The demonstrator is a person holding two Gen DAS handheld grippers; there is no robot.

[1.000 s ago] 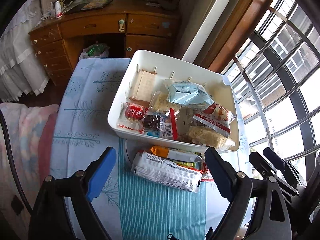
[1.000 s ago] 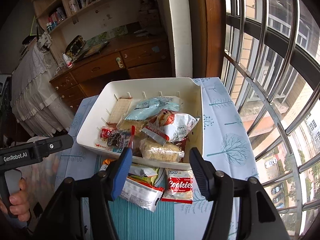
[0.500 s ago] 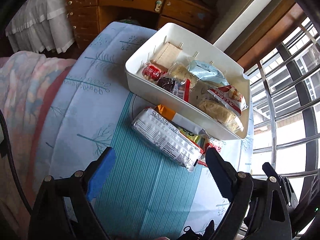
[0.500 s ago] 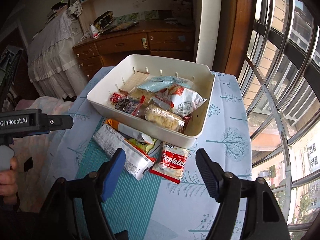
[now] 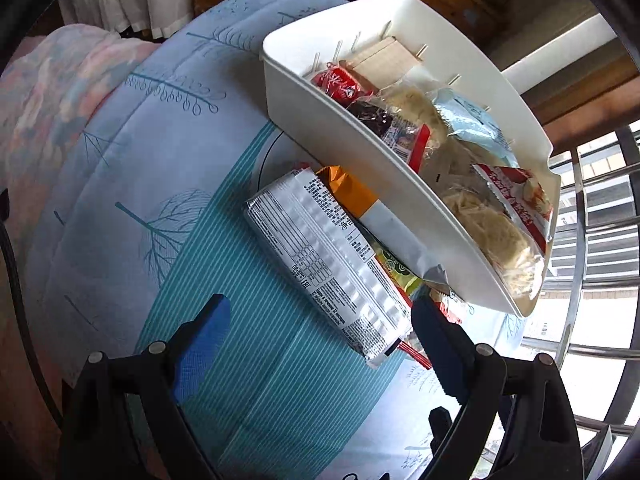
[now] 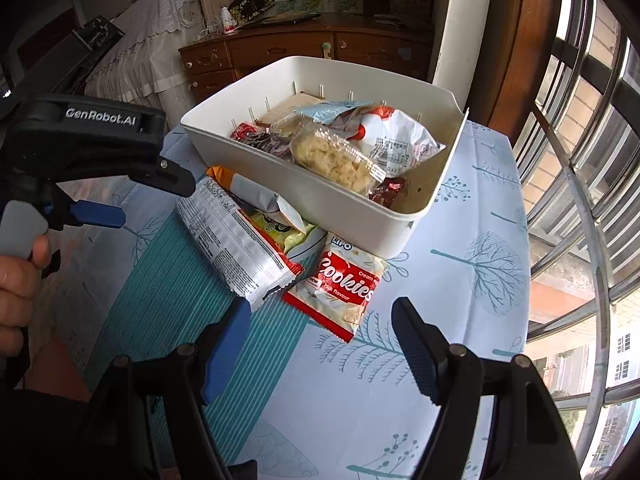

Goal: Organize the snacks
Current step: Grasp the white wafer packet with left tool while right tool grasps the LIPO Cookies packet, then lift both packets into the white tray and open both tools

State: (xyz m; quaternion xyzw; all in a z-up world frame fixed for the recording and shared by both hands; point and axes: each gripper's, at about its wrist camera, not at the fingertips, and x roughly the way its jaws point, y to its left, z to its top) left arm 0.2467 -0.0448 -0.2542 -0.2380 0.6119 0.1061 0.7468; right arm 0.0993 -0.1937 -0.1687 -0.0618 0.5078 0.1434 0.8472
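A white bin (image 5: 360,148) (image 6: 320,196) full of several snack packets stands on the table. In front of it lie a long silver packet (image 5: 320,256) (image 6: 232,240), an orange-and-silver packet (image 5: 360,200) (image 6: 248,188), a green packet (image 5: 396,272) (image 6: 280,228) and a red Cookies packet (image 6: 344,284). My left gripper (image 5: 320,312) (image 6: 148,200) hangs open over the silver packet's near end, and its pads do not press on it. Just above the Cookies packet, my right gripper (image 6: 322,312) is open and holds nothing.
The table wears a pale blue tree-print cloth (image 6: 460,280) with a teal striped mat (image 5: 240,360) on it. Window bars (image 6: 580,160) run along the right edge. A wooden desk (image 6: 280,48) stands behind, a bed (image 5: 48,92) to the left.
Both grippers have come down toward the loose packets and rolled, so the bin now looks tilted. The right gripper's jaws have widened. No packet has moved.
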